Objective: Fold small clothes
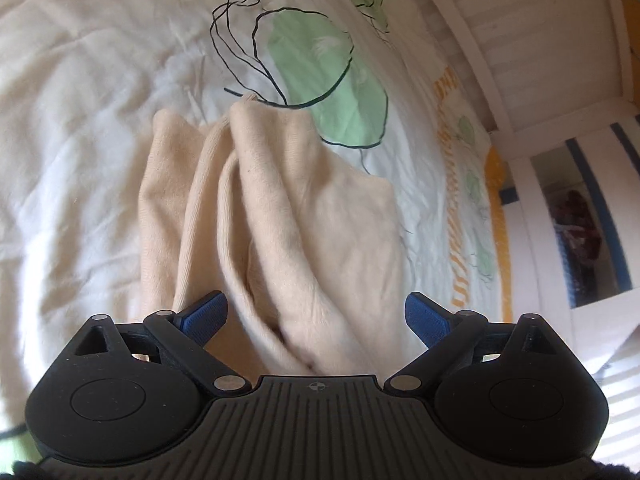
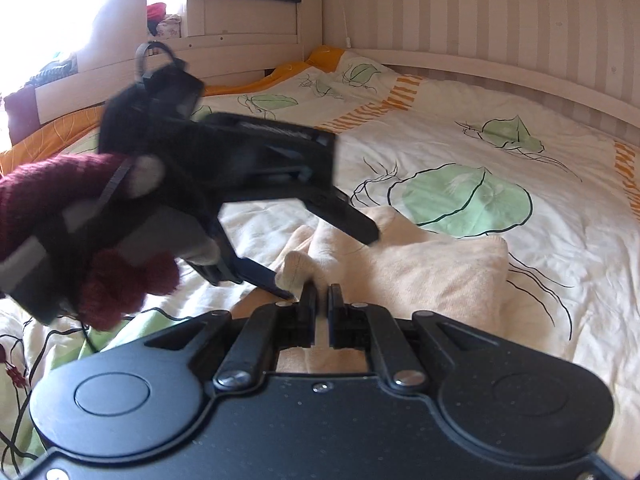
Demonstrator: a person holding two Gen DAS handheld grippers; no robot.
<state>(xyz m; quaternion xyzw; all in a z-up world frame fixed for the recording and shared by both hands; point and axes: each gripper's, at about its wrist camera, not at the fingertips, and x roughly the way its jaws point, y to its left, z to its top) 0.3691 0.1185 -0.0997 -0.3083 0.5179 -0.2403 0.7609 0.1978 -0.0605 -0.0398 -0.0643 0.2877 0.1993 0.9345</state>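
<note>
A small cream garment (image 1: pixel 280 216) lies crumpled in folds on the bed. My left gripper (image 1: pixel 316 316) is open, its blue-padded fingers (image 1: pixel 204 316) spread wide just above the garment's near end. In the right wrist view the left gripper (image 2: pixel 332 260) hangs open over the garment (image 2: pixel 432 272), held by a hand in a dark red glove (image 2: pixel 44 216). My right gripper (image 2: pixel 322 300) is shut, its fingers nearly together at the garment's near edge; whether cloth is pinched between them is hidden.
The bed cover (image 2: pixel 480 136) is white with green leaf prints and orange stripes. A white wooden bed rail (image 1: pixel 472 40) and panelled wall (image 2: pixel 480 20) border the far side. A white cabinet (image 2: pixel 224 20) stands at the bed's end.
</note>
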